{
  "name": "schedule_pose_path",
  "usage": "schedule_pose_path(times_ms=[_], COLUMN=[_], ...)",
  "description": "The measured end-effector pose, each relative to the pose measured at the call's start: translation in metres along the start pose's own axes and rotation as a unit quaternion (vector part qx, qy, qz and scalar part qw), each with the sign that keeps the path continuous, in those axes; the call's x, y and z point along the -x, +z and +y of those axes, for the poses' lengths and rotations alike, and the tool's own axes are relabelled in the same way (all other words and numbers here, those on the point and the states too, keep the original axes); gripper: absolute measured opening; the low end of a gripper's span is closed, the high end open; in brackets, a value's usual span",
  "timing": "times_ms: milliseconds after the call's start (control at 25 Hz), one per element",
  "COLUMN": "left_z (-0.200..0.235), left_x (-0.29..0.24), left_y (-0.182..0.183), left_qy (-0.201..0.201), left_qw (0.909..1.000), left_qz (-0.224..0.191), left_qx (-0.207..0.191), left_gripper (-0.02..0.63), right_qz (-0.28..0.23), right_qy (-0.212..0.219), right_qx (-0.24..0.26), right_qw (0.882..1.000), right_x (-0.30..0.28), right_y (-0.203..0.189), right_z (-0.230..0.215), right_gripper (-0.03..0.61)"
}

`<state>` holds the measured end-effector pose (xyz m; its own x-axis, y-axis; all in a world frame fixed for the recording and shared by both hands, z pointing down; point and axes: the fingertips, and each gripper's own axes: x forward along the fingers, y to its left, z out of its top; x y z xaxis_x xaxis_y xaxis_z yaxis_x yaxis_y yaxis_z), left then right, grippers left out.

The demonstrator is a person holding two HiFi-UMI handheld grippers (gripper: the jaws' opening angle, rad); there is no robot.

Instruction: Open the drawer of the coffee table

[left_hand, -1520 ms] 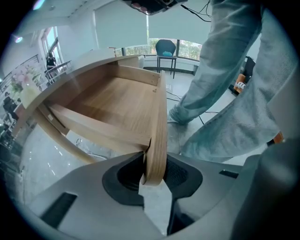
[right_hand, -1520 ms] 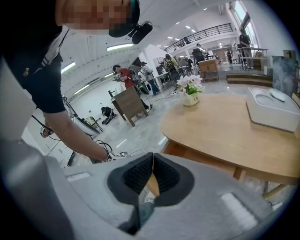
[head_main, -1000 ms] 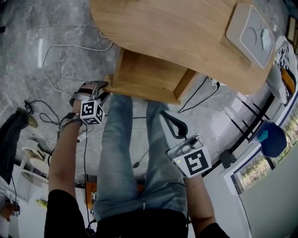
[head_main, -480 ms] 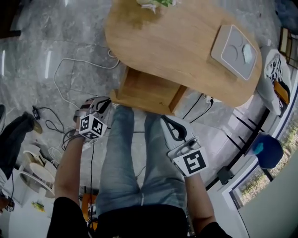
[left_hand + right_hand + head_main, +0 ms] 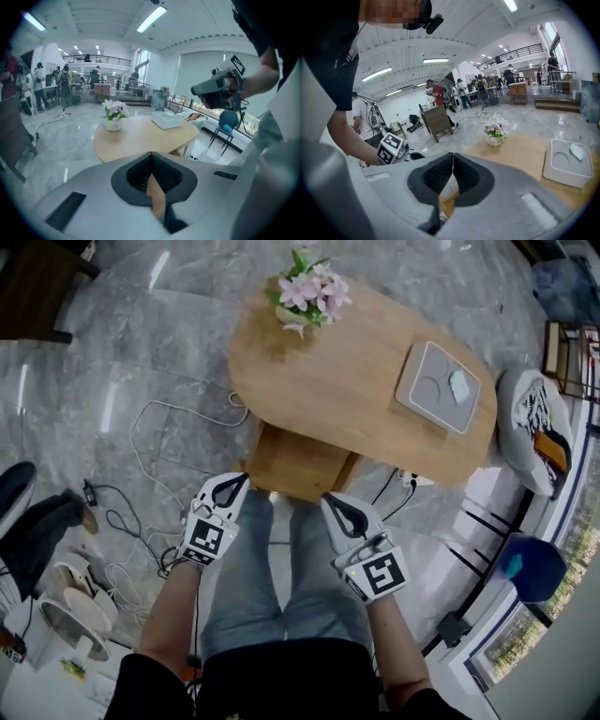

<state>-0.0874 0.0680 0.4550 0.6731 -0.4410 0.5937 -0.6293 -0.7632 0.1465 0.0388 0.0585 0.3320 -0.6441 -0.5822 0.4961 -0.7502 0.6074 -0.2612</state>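
Left gripper (image 5: 239, 482): its jaws are pressed together with nothing between them; in the left gripper view the black pads (image 5: 161, 174) meet along one seam.
Right gripper (image 5: 328, 497): its jaws are together as well, and it holds nothing.
Grippers' place: side by side above the person's blue-jeaned legs (image 5: 234, 587), on the near side of the table, tips towards it.
Wooden drawer (image 5: 298, 465): it juts out from under the near edge of the tabletop, between the two grippers' tips and just beyond them. Only plain wood shows on it; what is inside cannot be told.
Oval light-wood coffee table (image 5: 356, 381): it stands on a grey marble floor (image 5: 112, 362).
Square pale-grey tray (image 5: 422, 395): it lies on the tabletop towards the right end and holds a small pale oval piece (image 5: 458, 385) near its far corner.
Small white pot of pink and white flowers (image 5: 307, 294): it stands upright at the table's far edge, well apart from the tray.
White cable (image 5: 150, 442): it lies looped on the floor left of the table.
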Motion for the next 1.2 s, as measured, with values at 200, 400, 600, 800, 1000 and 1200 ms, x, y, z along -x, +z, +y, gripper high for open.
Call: schedule_pose_path(times_ms=[200,400,600,800,1000,1200], left_z=[-0.006,-0.008,-0.017,-0.028,-0.037,-0.048], left_x=[0.036,0.071,0.104,0.141,0.179,0.204], left_y=[0.076,0.152,0.225,0.297,0.366,0.407], left_qy=[0.025,0.052,0.057,0.077,0.083,0.096], left_qw=[0.9984,0.9953,0.9932,0.9892,0.9810,0.9767], left_qz=[-0.040,-0.078,-0.101,-0.124,-0.175,-0.192], left_qx=[0.030,0.022,0.006,0.012,0.005,-0.007], left_gripper=[0.014,0.014,0.014,0.014,0.015,0.015], right_qz=[-0.024,-0.049,-0.077,-0.101,-0.124,-0.148], right_qy=[0.000,-0.006,-0.008,-0.017,-0.021,-0.021], right_qx=[-0.014,-0.003,0.008,0.022,0.034,0.053], right_qw=[1.000,0.999,0.997,0.995,0.991,0.987], right_x=[0.024,0.046,0.075,0.108,0.136,0.162], right_y=[0.047,0.099,0.157,0.212,0.258,0.299], right_z=[0.003,0.007,0.012,0.014,0.020,0.031], right_gripper=[0.000,0.000,0.000,0.000,0.000,0.000])
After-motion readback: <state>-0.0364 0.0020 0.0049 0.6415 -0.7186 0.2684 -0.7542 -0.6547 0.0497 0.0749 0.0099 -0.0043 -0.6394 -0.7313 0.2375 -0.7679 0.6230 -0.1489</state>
